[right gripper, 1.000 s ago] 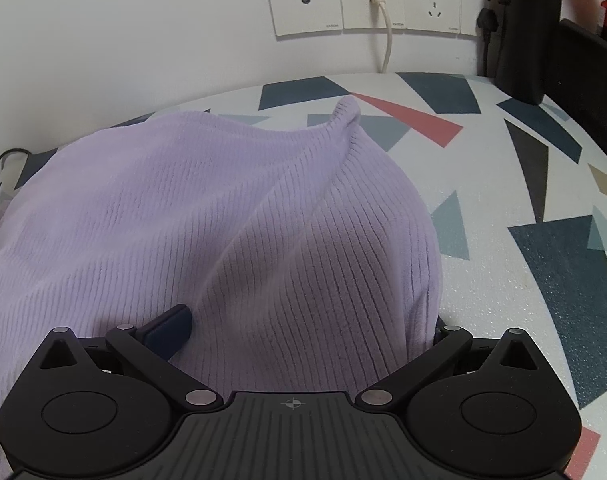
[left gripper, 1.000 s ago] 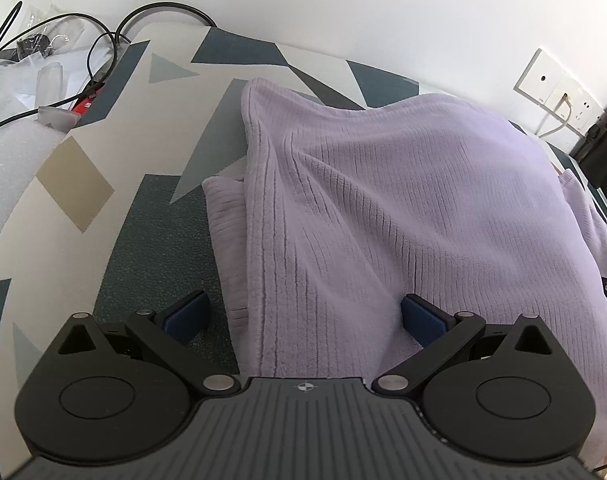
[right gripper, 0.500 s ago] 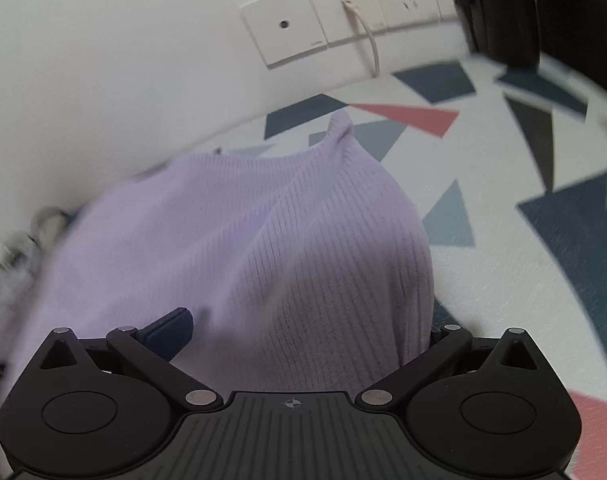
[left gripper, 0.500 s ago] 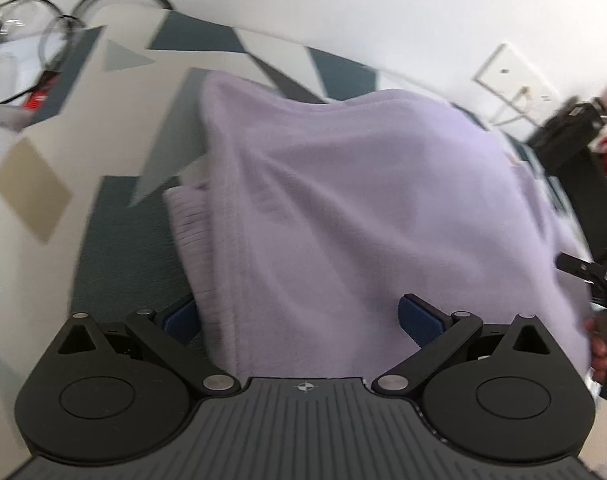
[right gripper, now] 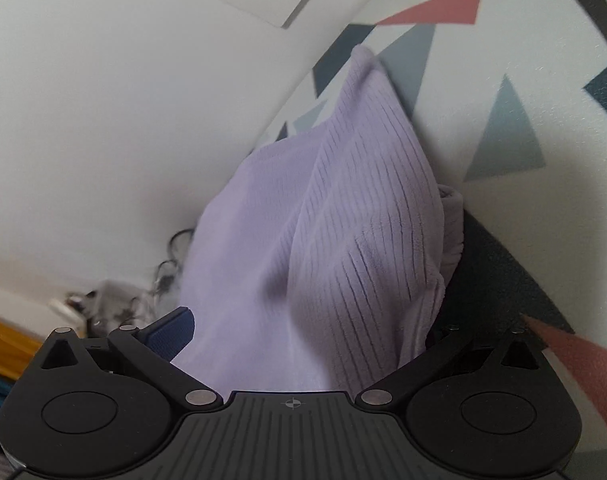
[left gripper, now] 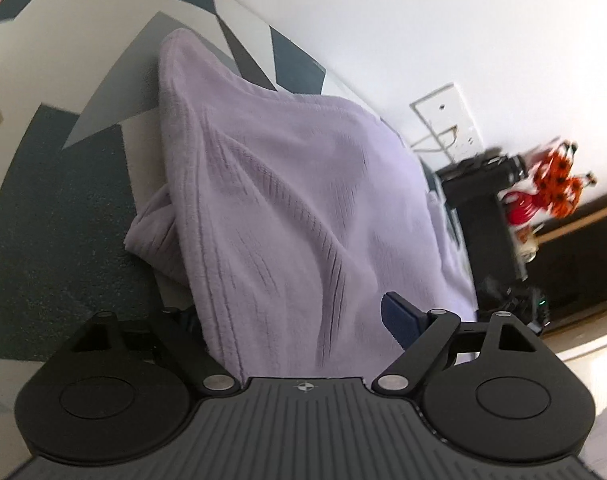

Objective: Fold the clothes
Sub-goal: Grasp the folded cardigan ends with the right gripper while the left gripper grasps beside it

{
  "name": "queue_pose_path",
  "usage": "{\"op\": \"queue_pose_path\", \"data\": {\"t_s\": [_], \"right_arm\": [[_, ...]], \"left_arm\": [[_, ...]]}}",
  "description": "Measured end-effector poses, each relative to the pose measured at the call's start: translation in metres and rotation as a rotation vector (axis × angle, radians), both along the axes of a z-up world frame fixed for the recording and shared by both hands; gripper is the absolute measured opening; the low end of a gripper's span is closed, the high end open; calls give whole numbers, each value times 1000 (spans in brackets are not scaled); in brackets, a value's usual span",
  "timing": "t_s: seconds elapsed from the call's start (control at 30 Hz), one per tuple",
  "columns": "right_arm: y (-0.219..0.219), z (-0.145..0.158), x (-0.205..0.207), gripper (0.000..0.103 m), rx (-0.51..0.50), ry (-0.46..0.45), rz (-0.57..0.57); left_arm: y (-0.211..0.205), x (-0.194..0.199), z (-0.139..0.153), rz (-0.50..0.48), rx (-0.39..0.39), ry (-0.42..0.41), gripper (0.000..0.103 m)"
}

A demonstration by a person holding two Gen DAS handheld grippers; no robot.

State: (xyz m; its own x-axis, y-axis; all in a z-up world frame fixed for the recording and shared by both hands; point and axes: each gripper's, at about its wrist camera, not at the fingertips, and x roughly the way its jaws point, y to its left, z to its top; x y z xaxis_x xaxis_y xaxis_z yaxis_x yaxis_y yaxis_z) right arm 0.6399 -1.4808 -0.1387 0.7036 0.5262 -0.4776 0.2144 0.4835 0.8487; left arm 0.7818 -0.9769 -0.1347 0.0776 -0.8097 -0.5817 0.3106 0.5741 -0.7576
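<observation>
White wall (left gripper: 383,20), geometric-patterned tabletop (left gripper: 55,208), lilac ribbed garment (left gripper: 303,208) heaped.

**A lived-in room at home**

Ahead of the claw lies a table top with grey, dark teal and pink triangles (right gripper: 503,140), pushed against a plain white wall (left gripper: 383,20). White plastic socket plates (left gripper: 447,124) sit on that wall to the right. Further right stand a black box-shaped appliance (left gripper: 483,216), blurred red-orange ornaments (left gripper: 555,180) and a wooden-edged shelf (left gripper: 583,216).
</observation>
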Motion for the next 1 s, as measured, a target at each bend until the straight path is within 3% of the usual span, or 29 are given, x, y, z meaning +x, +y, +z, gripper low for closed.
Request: {"op": "queue_pose_path", "data": {"t_s": [0.13,0.2,0.27,0.4,0.57,0.77,0.8,0.83,0.87,0.9,0.93,1.0], "right_arm": [[0,2,7,102,-2,27,39],[2,4,10,102,-17,42,40],[7,7,11,102,-43,50,26],[24,13,21,102,-93,60,61],[40,12,40,102,-83,63,115],[38,6,41,102,-41,43,129],[40,8,44,99,-76,36,145],[44,12,46,91,-112,27,169],[47,14,47,81,-151,30,179],[46,14,46,53,-162,52,172],[45,12,46,36,-169,77,163],[44,13,39,35,-158,81,138]], "left_arm": [[-2,4,2,-14,4,-6,86],[-8,3,4,-12,12,-14,91],[-15,0,6,-4,19,-21,102],[-38,-7,18,-34,125,-101,102],[-29,2,7,14,6,8,95],[-31,0,10,40,33,-17,93],[-35,-4,13,45,71,-44,87],[-38,-7,17,56,121,-73,60],[-38,-10,19,75,177,-96,40],[-36,-12,18,100,193,-95,39],[-33,-14,18,128,183,-87,38],[-29,-23,22,175,188,-111,36]]}}
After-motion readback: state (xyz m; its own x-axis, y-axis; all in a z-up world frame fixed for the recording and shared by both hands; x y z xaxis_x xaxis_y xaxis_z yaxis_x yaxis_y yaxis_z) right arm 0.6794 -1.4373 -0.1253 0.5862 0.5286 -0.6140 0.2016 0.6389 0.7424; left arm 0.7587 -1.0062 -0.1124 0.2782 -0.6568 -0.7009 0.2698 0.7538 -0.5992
